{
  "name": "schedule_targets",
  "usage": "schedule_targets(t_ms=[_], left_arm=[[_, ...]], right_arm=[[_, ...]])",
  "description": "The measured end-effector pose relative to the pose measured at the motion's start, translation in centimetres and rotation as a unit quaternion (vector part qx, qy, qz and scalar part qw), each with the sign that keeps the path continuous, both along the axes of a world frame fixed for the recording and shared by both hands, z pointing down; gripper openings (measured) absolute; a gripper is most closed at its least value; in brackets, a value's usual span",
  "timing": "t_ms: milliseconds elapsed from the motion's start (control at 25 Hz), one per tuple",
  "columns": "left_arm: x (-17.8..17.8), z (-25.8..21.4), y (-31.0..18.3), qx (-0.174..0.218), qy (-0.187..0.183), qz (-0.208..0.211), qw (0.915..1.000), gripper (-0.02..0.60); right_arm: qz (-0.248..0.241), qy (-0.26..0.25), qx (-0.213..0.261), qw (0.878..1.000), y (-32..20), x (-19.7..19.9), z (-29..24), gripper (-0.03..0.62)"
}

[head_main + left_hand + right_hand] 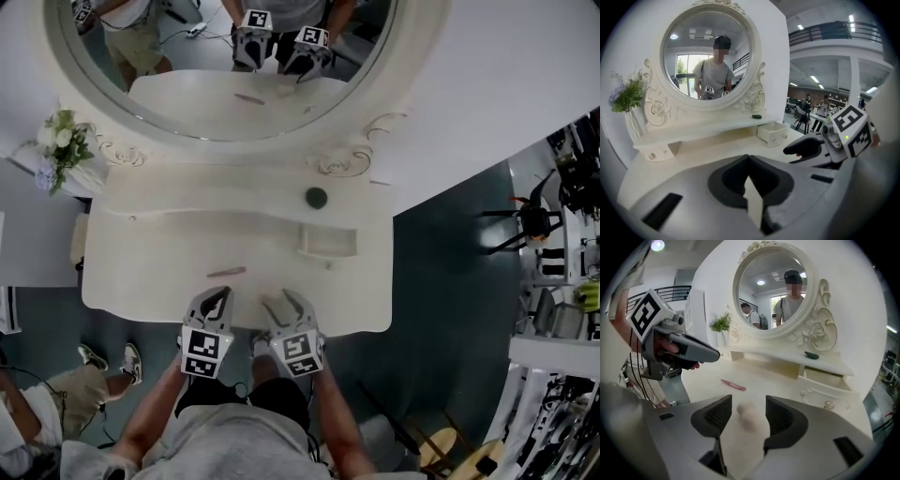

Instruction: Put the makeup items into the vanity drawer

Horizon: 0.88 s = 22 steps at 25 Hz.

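Note:
A slim pink makeup stick [226,272] [733,385] lies on the white vanity top [150,262], just beyond my left gripper [218,302]. A dark green round item [316,197] [756,116] [811,355] rests on the raised shelf. Below it, the small right drawer [328,251] [773,133] [825,380] is pulled out. My left gripper [749,159] is shut with nothing in it. My right gripper [286,305] [748,401] stands open at the front edge. A blurred pale pink thing [749,419] shows between its jaws, untouched by the pads.
The oval mirror [234,56] reflects both grippers. A vase of flowers [61,141] stands at the back left, and a second small drawer [656,152] sits shut under the shelf's left end. A person's shoes [103,361] are on the floor at the left.

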<state>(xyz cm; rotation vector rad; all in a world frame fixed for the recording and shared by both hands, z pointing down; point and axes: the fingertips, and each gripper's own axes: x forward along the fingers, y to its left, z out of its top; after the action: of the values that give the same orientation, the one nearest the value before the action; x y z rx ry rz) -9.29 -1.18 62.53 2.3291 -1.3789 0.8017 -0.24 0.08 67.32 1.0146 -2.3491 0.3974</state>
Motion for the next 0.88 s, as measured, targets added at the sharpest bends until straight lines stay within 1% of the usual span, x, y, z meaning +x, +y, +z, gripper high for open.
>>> schedule_targets(t_ms=[160,360,600,640,800,880], left_arm=[[-0.3,0.1,0.2,-0.003,-0.002,-0.005,1.0,0.0],[-0.7,0.4,0.2,-0.006,-0.002,-0.013,0.9999,0.0],[-1.0,0.7,0.3,-0.01,-0.005,-0.019,0.9998,0.0],[-1.0,0.7,0.3,-0.01,-0.007,-0.019,0.9997,0.0],[-1.1,0.8,0.4,-0.012,-0.008,-0.022,0.9997,0.0],[-1.2,0.7,0.4,-0.012,-0.009,-0.022,0.9996,0.0]], right_arm=[[-0.018,0.025,-0.006,1.0,0.1,-0.5,1.4,0.233],[-0.015,0.049,-0.012,0.999,0.0,-0.1,3.1,0.232],[-0.029,0.074,-0.026,0.996,0.5,0.2,4.8,0.23],[-0.031,0.078,-0.026,0.996,0.5,0.2,4.9,0.224],[-0.025,0.089,-0.017,0.996,0.4,0.4,5.0,0.153],[-0.022,0.09,-0.015,0.996,0.3,0.5,5.0,0.144]])
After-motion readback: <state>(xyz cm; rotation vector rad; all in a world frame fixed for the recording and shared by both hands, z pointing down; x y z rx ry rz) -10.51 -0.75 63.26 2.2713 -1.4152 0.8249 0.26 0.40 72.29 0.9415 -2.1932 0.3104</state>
